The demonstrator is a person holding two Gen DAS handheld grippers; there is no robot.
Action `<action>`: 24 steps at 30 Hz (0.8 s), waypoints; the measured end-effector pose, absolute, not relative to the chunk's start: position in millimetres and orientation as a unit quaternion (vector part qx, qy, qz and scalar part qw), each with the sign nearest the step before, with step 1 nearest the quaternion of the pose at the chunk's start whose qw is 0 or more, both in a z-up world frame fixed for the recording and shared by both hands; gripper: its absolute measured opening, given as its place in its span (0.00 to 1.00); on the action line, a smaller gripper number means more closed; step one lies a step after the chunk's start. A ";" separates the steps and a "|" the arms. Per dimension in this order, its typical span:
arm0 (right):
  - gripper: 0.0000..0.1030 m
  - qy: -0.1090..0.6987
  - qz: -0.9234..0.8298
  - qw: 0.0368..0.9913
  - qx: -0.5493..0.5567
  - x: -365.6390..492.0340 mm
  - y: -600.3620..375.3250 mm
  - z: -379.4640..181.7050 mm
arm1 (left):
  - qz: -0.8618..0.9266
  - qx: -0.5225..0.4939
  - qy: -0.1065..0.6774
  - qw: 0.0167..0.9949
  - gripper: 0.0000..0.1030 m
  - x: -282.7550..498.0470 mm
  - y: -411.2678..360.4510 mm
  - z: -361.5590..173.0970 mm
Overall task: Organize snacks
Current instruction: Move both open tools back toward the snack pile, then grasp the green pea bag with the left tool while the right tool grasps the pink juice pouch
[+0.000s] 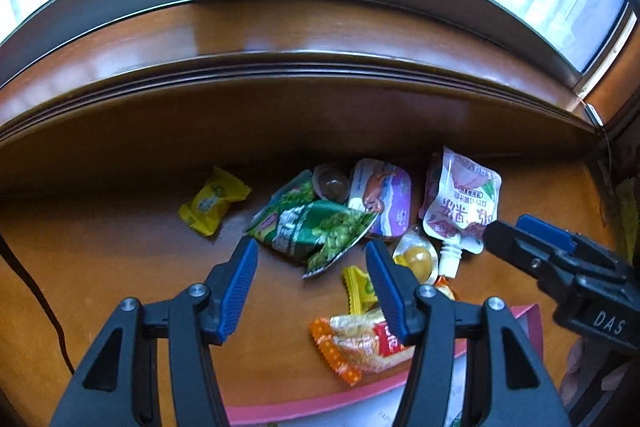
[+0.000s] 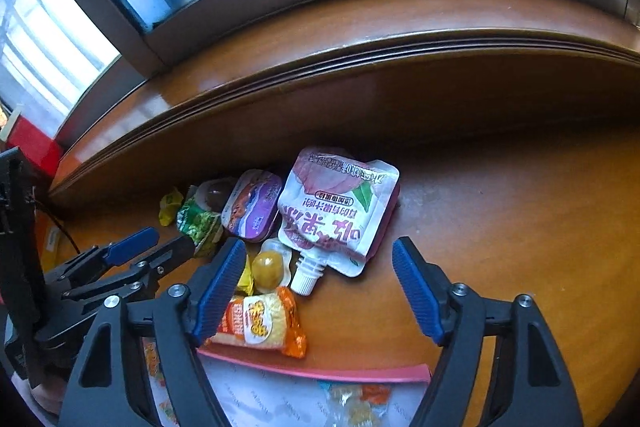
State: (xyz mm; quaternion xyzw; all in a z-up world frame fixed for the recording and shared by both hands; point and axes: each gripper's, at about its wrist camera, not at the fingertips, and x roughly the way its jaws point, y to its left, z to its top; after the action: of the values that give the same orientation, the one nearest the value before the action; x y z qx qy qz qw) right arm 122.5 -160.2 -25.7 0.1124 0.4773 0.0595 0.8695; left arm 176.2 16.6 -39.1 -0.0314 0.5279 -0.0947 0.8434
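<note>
While both grippers hang above the wooden table [image 1: 100, 267], the snacks lie scattered on it below the raised wooden ledge [image 1: 280, 67]; farthest left sits a yellow candy packet [image 1: 212, 201], apart from the rest; next comes a crumpled green pea bag [image 1: 316, 231], with a brown jelly cup [image 1: 330, 182] touching its far edge; the left gripper [image 1: 311, 283] is spread wide and empty, its blue pads [image 1: 236, 291] hovering just over the near edge of the green bag; beside the bag lies a purple-lidded tub [image 1: 380, 197], and in front of that a clear cup with a yellow jelly [image 1: 418, 257]; a small yellow wrapper [image 1: 358, 289] and an orange-edged snack pack [image 1: 360, 345] lie nearest, the pack touching the rim of a pink-edged box [image 2: 320, 373] at the bottom of both views; whether the pack overhangs the box I cannot tell; a white spouted drink pouch [image 2: 336, 211] lies to the right of the tub, its cap pointing toward the cameras; the right gripper [image 2: 319, 287] is likewise parted and holds nothing, the pouch's spout lying just beyond the gap between its fingers; right of the pouch the wood continues.
</note>
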 end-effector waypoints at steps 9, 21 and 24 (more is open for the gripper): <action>0.78 0.490 0.057 0.863 0.111 144.8 -155.4 -41.9 | -0.103 -0.014 0.533 0.840 0.59 192.2 6.8 -55.5; 0.78 0.506 0.054 0.854 0.107 177.0 -141.1 -58.8 | -0.097 -0.025 0.531 0.841 0.64 207.7 19.4 -72.5; 0.79 0.502 0.052 0.858 0.099 183.9 -136.8 -58.8 | -0.096 -0.023 0.528 0.843 0.65 207.5 19.3 -73.8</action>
State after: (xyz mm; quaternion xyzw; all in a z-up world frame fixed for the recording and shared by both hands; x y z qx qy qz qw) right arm 183.9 -136.8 -58.8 0.0993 0.5017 0.0517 0.8578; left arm 207.5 19.3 -73.8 -0.0231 0.5281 -0.0958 0.8435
